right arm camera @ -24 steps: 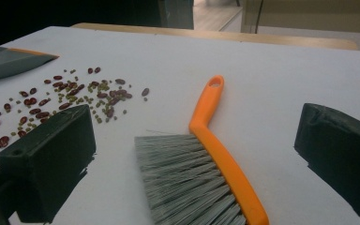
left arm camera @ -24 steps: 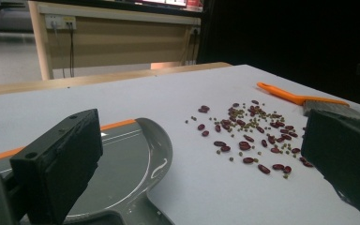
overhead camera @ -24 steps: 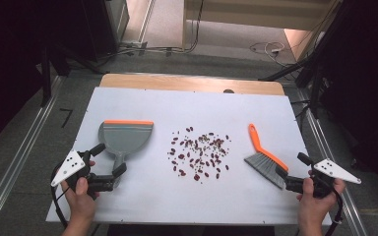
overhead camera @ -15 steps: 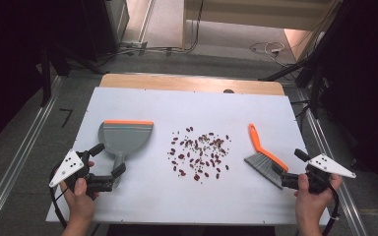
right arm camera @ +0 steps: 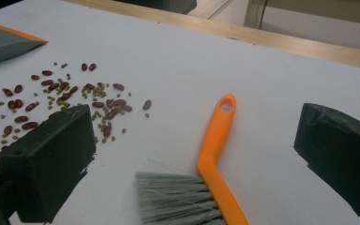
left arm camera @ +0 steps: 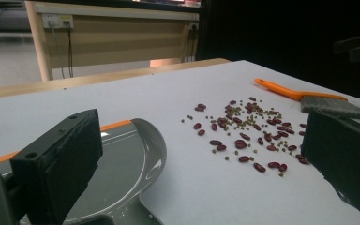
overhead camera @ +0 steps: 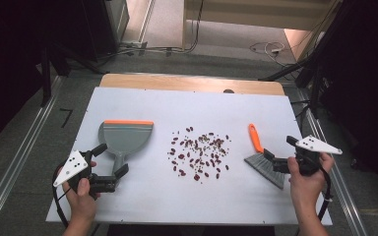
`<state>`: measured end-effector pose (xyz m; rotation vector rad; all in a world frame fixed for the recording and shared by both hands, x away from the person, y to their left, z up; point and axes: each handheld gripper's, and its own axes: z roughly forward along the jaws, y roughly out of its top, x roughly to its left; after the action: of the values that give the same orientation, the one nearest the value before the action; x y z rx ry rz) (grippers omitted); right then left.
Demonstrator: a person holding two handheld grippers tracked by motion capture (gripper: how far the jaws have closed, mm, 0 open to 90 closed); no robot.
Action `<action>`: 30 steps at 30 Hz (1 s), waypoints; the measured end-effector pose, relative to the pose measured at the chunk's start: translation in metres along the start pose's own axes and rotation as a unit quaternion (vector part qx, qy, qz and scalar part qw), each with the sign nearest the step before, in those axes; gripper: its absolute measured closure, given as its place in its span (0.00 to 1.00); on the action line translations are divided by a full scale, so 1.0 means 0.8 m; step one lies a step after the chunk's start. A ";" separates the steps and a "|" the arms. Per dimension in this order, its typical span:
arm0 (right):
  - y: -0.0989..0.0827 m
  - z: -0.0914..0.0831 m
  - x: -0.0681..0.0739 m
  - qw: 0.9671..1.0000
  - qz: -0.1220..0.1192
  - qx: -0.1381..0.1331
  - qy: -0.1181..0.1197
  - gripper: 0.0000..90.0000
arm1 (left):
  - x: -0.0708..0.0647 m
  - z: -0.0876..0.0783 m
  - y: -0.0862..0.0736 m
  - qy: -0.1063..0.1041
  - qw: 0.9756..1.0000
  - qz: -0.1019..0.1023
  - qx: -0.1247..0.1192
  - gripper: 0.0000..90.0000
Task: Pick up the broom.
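Observation:
A grey dustpan (overhead camera: 126,133) with an orange front lip lies at the table's left, its handle pointing toward me. My left gripper (overhead camera: 112,159) stands open, one jaw on each side of that handle. In the left gripper view the dustpan (left arm camera: 122,161) lies between the spread jaws. Red and green beans (overhead camera: 199,152) are scattered mid-table. To the right lies an orange-handled brush (overhead camera: 255,139) with grey bristles. My right gripper (overhead camera: 279,149) is open just behind the bristle end. In the right gripper view the brush (right arm camera: 214,145) sits between the wide jaws, untouched.
The white tabletop (overhead camera: 187,105) has a wooden strip (overhead camera: 192,83) along its far edge. Metal rails run along the floor on both sides. Cables lie on the floor beyond the table. Bare white surface lies in front of the beans.
My right gripper has moved forward and slightly left, up to the brush's bristle end. The left gripper has barely shifted by the dustpan handle. Beans, dustpan and brush lie where they were.

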<state>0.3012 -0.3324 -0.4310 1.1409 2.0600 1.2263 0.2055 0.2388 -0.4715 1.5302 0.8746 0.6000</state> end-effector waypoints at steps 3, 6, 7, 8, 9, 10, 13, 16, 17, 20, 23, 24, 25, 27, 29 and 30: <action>0.012 0.010 -0.004 1.000 0.003 0.016 0.000 0.00 | -0.002 0.001 0.000 -0.003 1.000 0.005 0.003 0.00; 0.022 0.016 -0.006 1.000 0.012 0.019 0.002 0.00 | -0.005 0.002 0.000 -0.007 1.000 0.008 0.003 0.00; 0.025 0.018 -0.006 1.000 0.011 0.026 0.000 0.00 | -0.005 0.002 0.000 -0.007 1.000 0.010 0.003 0.00; 0.028 0.021 -0.007 1.000 0.009 0.030 0.000 0.00 | -0.007 0.002 0.000 -0.002 1.000 0.013 0.002 0.00; 0.032 0.025 -0.007 0.999 0.007 0.038 0.000 0.00 | -0.007 0.002 0.000 -0.002 1.000 0.012 0.001 0.00; 0.034 0.028 -0.007 0.999 0.005 0.044 -0.002 0.00 | -0.008 0.002 0.001 -0.001 1.000 0.013 0.000 0.00; 0.039 0.039 -0.010 0.998 0.004 0.061 0.001 0.00 | -0.008 0.000 0.002 -0.009 1.000 0.012 -0.002 0.00; 0.044 0.055 -0.017 0.996 0.013 0.090 0.007 0.06 | -0.008 0.001 0.001 -0.014 1.000 0.013 0.002 0.00; 0.045 0.059 -0.018 0.995 0.014 0.098 0.003 0.06 | -0.008 0.001 0.001 -0.012 1.000 0.013 0.002 0.00; 0.046 0.066 -0.020 0.993 0.017 0.116 0.001 0.08 | -0.009 0.001 0.001 -0.012 1.000 0.014 0.003 0.00; 0.050 0.081 -0.021 0.989 0.021 0.143 -0.028 0.25 | -0.009 0.001 0.001 -0.016 1.000 0.015 0.004 0.00; 0.051 0.084 -0.020 0.988 0.025 0.149 -0.036 0.29 | -0.009 0.001 0.001 -0.017 1.000 0.015 0.005 0.00; 0.052 0.088 -0.020 0.986 0.029 0.156 -0.049 0.33 | -0.009 0.001 0.002 -0.018 1.000 0.015 0.004 0.00; 0.053 0.094 -0.020 0.983 0.042 0.168 -0.055 0.38 | -0.009 0.001 0.002 -0.019 1.000 0.015 0.004 0.00; 0.053 0.100 -0.021 0.980 0.047 0.184 -0.056 0.41 | -0.010 0.001 0.002 -0.021 1.000 0.016 0.006 0.00; 0.053 0.104 -0.021 0.979 0.049 0.193 -0.048 0.44 | -0.010 0.001 0.002 -0.021 1.000 0.017 0.008 0.00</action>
<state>0.3892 -0.2967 -0.4340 1.4582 2.2504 0.8111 0.2022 0.2320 -0.4691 1.5698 0.8258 0.5847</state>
